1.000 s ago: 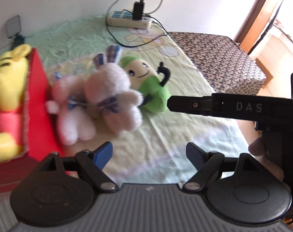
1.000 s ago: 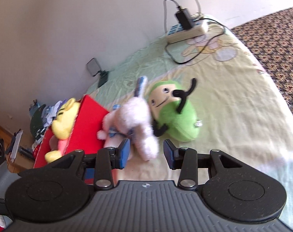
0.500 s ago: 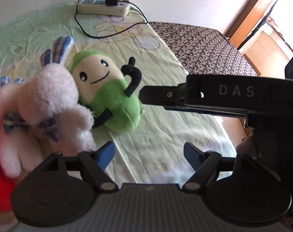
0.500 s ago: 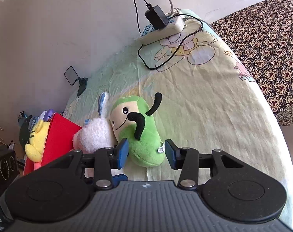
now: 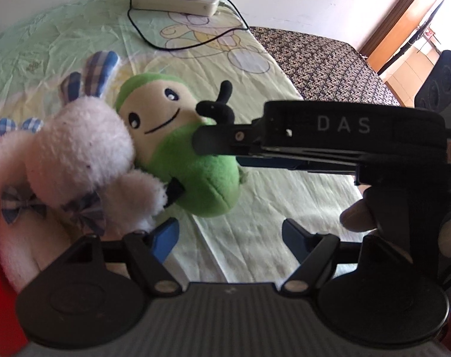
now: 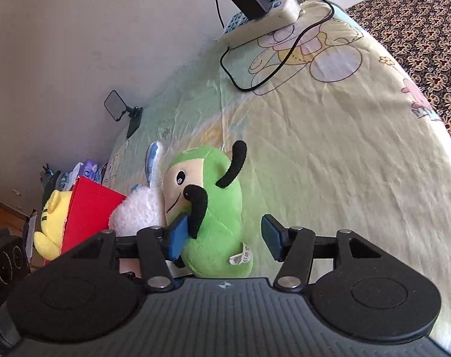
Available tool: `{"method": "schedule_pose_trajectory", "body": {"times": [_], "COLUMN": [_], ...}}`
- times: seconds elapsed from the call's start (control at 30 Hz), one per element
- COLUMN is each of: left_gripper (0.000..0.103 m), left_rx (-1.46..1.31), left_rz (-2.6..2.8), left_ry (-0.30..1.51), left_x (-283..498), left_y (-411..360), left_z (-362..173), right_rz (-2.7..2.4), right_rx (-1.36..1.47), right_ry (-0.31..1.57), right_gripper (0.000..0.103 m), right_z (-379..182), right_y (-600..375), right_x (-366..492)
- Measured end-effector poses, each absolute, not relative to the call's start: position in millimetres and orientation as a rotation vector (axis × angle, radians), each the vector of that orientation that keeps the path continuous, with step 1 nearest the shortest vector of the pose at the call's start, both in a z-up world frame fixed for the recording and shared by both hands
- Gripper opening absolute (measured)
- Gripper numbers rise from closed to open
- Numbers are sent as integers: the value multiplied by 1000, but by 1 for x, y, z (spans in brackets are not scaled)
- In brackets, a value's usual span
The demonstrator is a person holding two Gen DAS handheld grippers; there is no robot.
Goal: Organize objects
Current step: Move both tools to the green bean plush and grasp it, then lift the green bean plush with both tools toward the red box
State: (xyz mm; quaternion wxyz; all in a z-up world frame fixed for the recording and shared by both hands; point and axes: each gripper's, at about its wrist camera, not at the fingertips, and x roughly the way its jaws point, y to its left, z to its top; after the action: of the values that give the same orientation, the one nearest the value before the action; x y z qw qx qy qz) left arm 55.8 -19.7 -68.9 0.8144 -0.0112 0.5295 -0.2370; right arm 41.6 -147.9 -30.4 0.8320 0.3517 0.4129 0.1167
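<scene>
On the bed (image 6: pixel 329 136), the right hand-held gripper (image 6: pixel 222 236) points downward at the green plush toy (image 6: pixel 213 208), its jaws apart after just widening; the toy's lower body sits between them, the left pad against its black arm, the right pad clear of it. The left hand-held gripper (image 5: pixel 229 236) hangs with jaws parted over bare sheet, nothing between them. In its view the right tool crosses in front, covering part of the green toy. A white plush rabbit (image 5: pixel 76 160) leans against the toy's side, crowding the left. Beyond it stand a red box (image 6: pixel 88 208) and a yellow plush (image 6: pixel 51 223). A power strip (image 5: pixel 174 0) with cables lies far back.
</scene>
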Motion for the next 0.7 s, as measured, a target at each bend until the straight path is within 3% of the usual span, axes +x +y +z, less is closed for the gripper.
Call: {"method": "schedule_pose_trajectory", "body": {"times": [0.13, 0.2, 0.7], "left_gripper": [79, 79, 77], "left_rx": [-54, -75, 90], "left_rz": [-478, -476, -476], "left_ry": [1142, 1152, 1137], "left_x": [62, 63, 29], "left_y": [-8, -5, -26], "left_z": [-70, -71, -58], "right_rz": [298, 335, 297], "right_rx": [806, 859, 862], "right_ry": [893, 915, 901], "right_gripper": [59, 46, 41], "right_z": [-37, -42, -27], "right_y": [-144, -145, -149], "right_x": [46, 47, -3]}}
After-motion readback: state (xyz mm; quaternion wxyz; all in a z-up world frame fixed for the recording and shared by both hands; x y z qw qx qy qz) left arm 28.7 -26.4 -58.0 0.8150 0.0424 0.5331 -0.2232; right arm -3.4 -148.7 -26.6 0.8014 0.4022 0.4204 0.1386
